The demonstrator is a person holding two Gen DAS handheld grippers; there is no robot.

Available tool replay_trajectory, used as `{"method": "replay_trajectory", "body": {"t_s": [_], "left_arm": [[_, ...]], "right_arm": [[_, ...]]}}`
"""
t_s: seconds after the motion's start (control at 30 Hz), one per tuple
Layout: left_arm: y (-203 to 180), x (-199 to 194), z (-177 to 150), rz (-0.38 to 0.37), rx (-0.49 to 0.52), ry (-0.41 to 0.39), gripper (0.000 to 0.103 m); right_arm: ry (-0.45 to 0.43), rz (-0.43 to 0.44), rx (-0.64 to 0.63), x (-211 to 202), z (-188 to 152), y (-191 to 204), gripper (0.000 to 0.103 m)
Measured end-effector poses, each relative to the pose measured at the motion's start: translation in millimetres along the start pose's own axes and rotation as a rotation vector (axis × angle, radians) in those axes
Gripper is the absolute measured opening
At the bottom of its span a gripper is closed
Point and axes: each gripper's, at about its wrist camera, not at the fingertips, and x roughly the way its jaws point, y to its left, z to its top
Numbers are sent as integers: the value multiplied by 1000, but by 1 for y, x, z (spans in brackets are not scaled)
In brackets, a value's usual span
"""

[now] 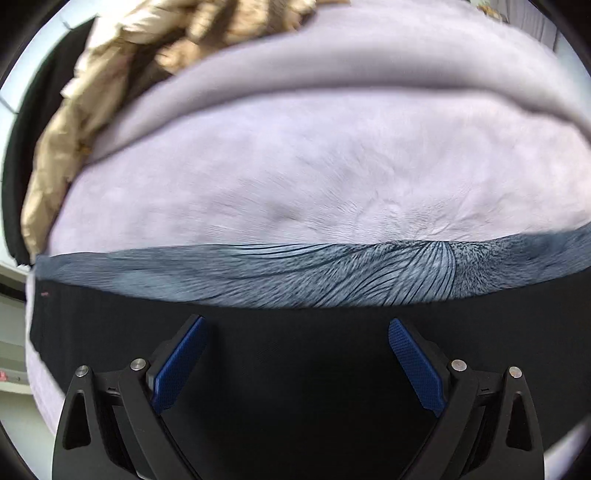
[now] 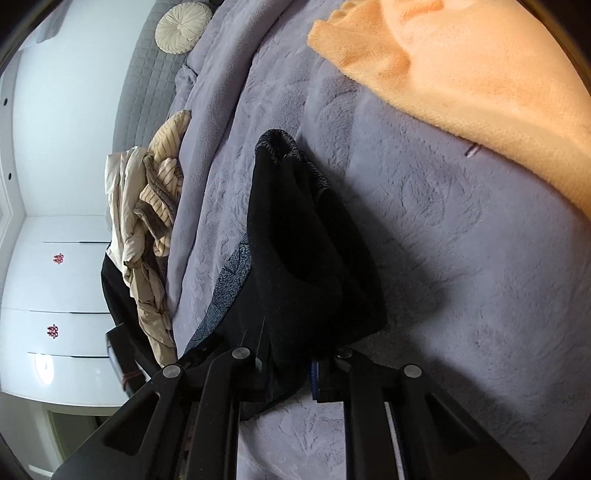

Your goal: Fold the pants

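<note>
A: Start at the left tongs [image 1: 297,363]. How do they stand?

B: Spread wide, with nothing between the blue pads [image 1: 181,363]. They point down over the black pants [image 1: 295,369], which fill the lower part of the left wrist view.

A: And the right tongs [image 2: 286,363]?

B: Drawn in on a bunch of the same black pants [image 2: 295,236]. The fabric runs up from between the arms and covers the fingertips, so the pads are mostly hidden; a sliver of blue shows at the right one. The cloth is gathered and bunched there, raised off the bed with a shadow under it.

A: Where do the pants lie?

B: On the bed, over a lavender plush blanket [image 2: 461,258]. In the left view their far edge shows a blue-grey printed lining [image 1: 332,273] with fine dark lines, a band across the blanket [image 1: 295,177]. The same patterned lining [image 2: 231,288] peeks out on the left side of the bunch in the right view.

A: Further out?

B: An orange fleece blanket [image 2: 461,74] lies across the bed's far right corner. Along the left edge sits a heap of beige and cream clothes [image 2: 151,206], one piece ribbed; the left view shows the tan heap [image 1: 122,74] blurred. A round cream cushion [image 2: 183,29] rests against the grey quilted headboard [image 2: 142,92]. Beyond stand white cabinet doors [image 2: 55,277] with small red marks.
</note>
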Motion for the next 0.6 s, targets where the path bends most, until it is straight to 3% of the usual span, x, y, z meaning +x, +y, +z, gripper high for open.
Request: {"method": "replay_trajectory", "body": {"t_s": [0.03, 0.1, 0.17, 0.3, 0.4, 0.5, 0.6], "left_arm": [[-2, 4, -2, 4, -8, -33, 100], [-2, 4, -5, 0, 19, -62, 101], [3, 1, -4, -32, 43, -48, 101], [21, -18, -5, -53, 40, 1, 101], [20, -38, -24, -104, 72, -49, 101], [1, -23, -39, -99, 165, -34, 101], [15, -19, -35, -173, 123, 15, 101]], "right_arm": [[6, -10, 12, 4, 0, -5, 30], [1, 3, 42, 10, 1, -14, 29], [-11, 17, 59, 9, 1, -13, 19], [-46, 59, 28, -8, -4, 11, 13], [-72, 58, -96, -20, -11, 54, 13], [-82, 22, -267, -23, -23, 105, 13], [-78, -37, -435, -14, -45, 149, 13]]}}
